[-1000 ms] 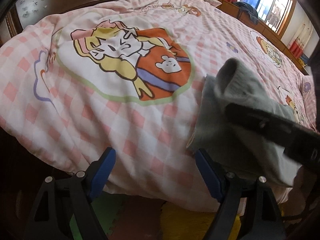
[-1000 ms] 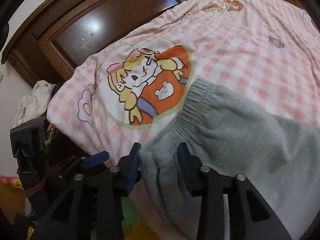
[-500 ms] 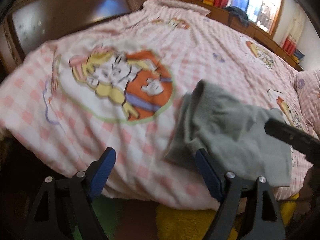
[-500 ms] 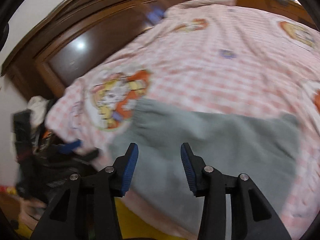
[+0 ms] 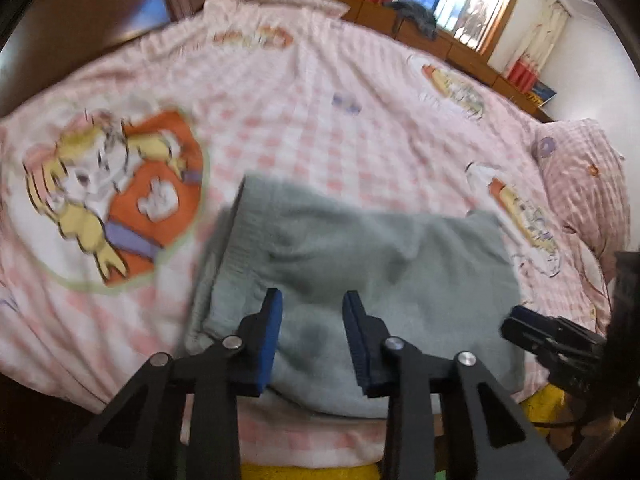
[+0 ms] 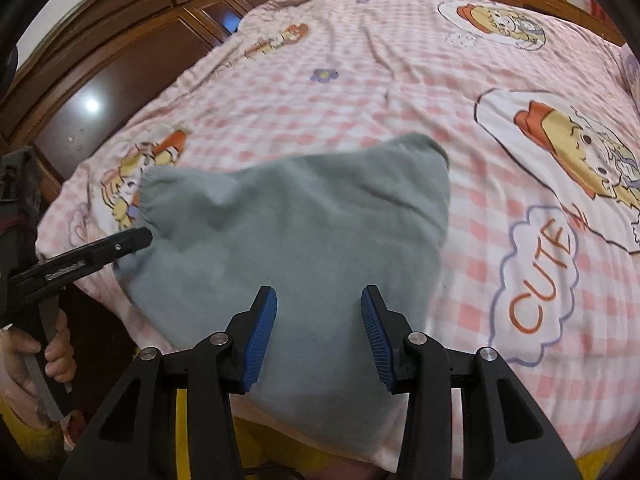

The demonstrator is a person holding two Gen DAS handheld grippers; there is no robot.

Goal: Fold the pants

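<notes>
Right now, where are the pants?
Both views show the grey pants near the bed's front edge on the pink checked quilt, elastic waistband beside the orange cartoon print.

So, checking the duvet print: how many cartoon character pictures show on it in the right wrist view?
4: one partly under the pants, one far left, one far right, one near right. Others may be hidden.

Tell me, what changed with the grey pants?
The grey pants, lifted before, now lie flat on the bedspread. The left gripper moved over them, its jaws have just been closing; a grip isn't clear. The right gripper slid along them, open. The bedspread stayed put.
</notes>
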